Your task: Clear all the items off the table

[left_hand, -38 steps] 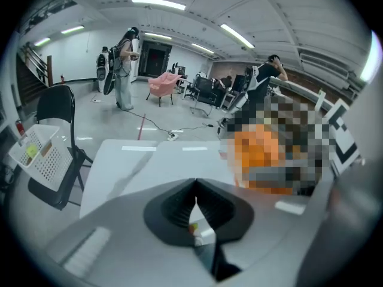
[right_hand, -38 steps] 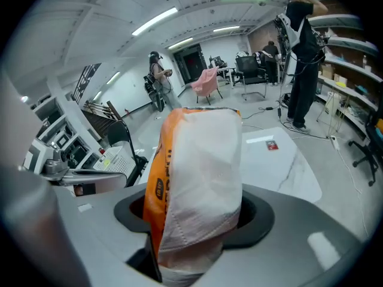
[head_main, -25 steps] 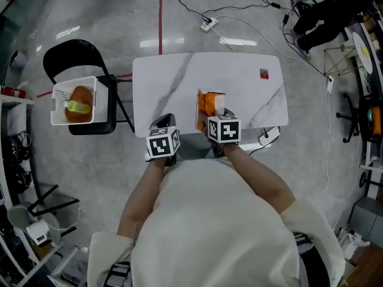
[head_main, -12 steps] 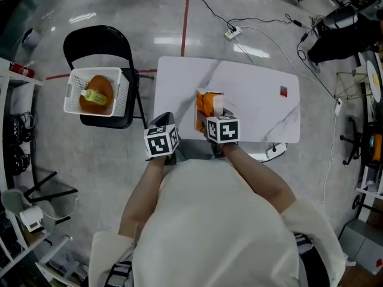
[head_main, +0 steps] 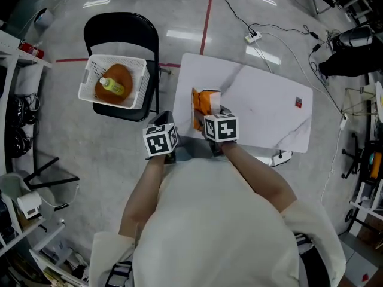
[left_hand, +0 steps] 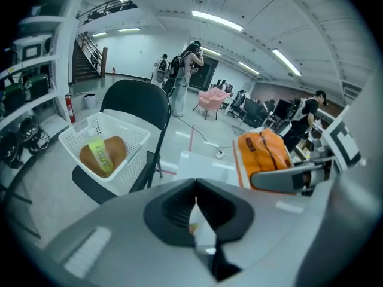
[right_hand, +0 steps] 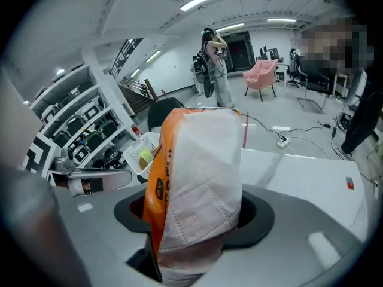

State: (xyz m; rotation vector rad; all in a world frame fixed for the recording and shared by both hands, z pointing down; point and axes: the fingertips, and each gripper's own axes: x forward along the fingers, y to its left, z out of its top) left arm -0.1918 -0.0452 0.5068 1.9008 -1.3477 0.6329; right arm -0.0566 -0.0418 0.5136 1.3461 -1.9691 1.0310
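The packet (head_main: 204, 102), orange and white, is clamped upright in the right gripper (head_main: 210, 119) at the table's (head_main: 263, 115) near edge; the left gripper (left_hand: 196, 220) is closed on nothing alongside.

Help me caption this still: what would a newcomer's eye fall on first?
The orange-and-white pack clamped in the right gripper above the white table. Then the white basket on the black chair left of it, holding a brown lump and a yellow-green bottle.
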